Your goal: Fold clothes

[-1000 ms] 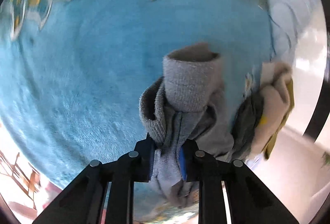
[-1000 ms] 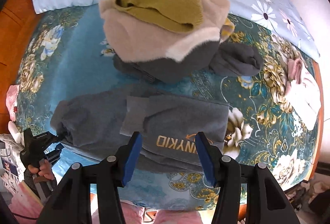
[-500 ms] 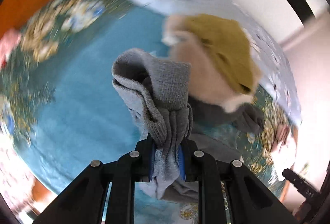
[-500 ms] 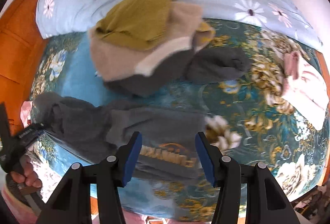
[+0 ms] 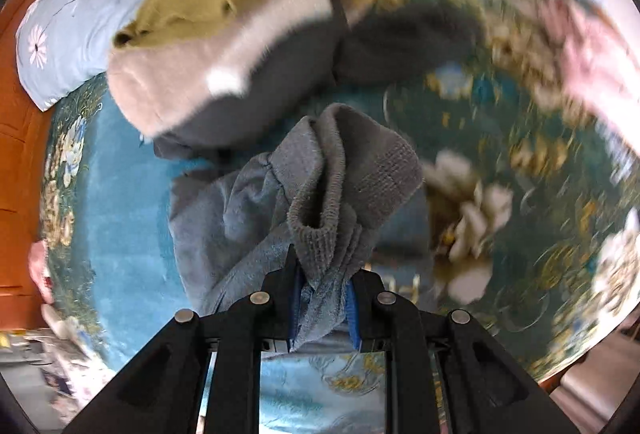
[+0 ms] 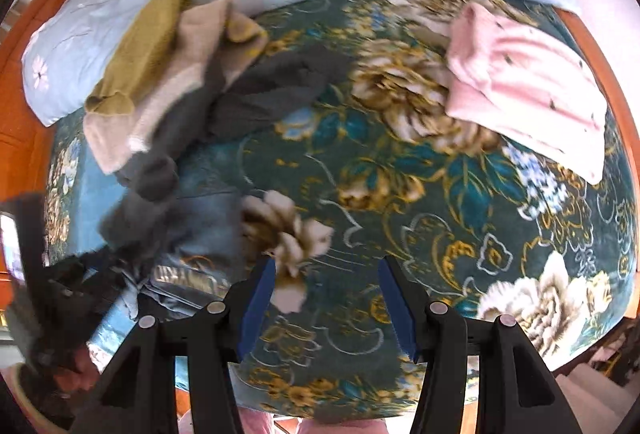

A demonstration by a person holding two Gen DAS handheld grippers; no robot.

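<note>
Left gripper [image 5: 322,294]: clenched on grey sweatshirt [image 5: 288,202] cuff; lay it flat.
Right gripper [image 6: 326,300]: fingers released, empty, beside sweatshirt.

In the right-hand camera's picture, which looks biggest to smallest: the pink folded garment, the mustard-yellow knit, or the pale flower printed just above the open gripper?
1. pink folded garment
2. mustard-yellow knit
3. pale flower

Fisheye distortion may skew this; it is apparent size only.
</note>
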